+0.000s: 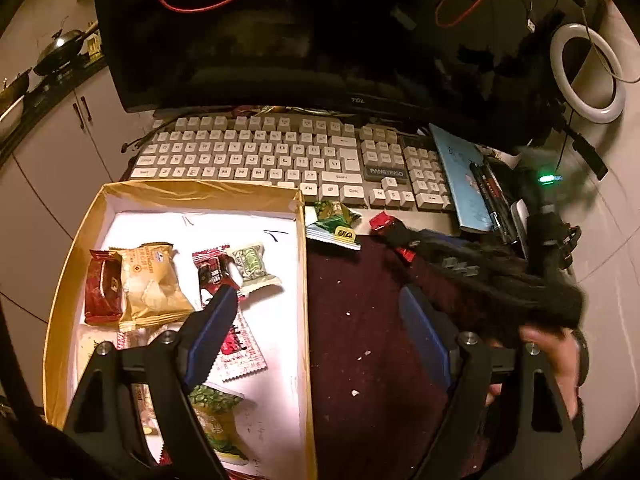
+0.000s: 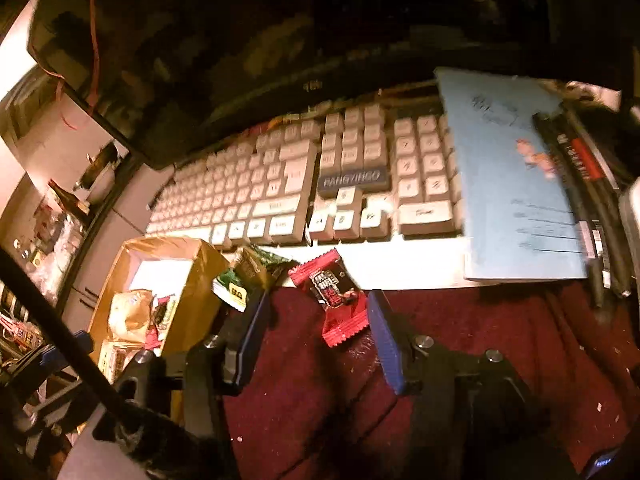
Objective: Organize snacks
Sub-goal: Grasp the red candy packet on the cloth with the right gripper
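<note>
A gold-walled cardboard box (image 1: 176, 192) with a white floor holds several snack packets, among them a dark red one (image 1: 105, 287), a yellow one (image 1: 154, 286) and a pale green one (image 1: 253, 266). My left gripper (image 1: 320, 300) is open and empty, left finger over the box, right finger over the dark red cloth. A green packet (image 1: 332, 222) and a red packet (image 1: 386, 222) lie outside, by the keyboard. My right gripper (image 2: 318, 304) is open, its fingers either side of the red packet (image 2: 334, 300). The green packet (image 2: 248, 272) and the box (image 2: 192, 296) lie to its left.
A white keyboard (image 1: 280, 156) lies behind the box, below a dark monitor (image 1: 300, 40). A blue notebook (image 2: 512, 184) and pens (image 2: 580, 168) sit at the right. A ring light (image 1: 586, 80) stands far right. The dark red cloth (image 2: 480, 340) covers the near table.
</note>
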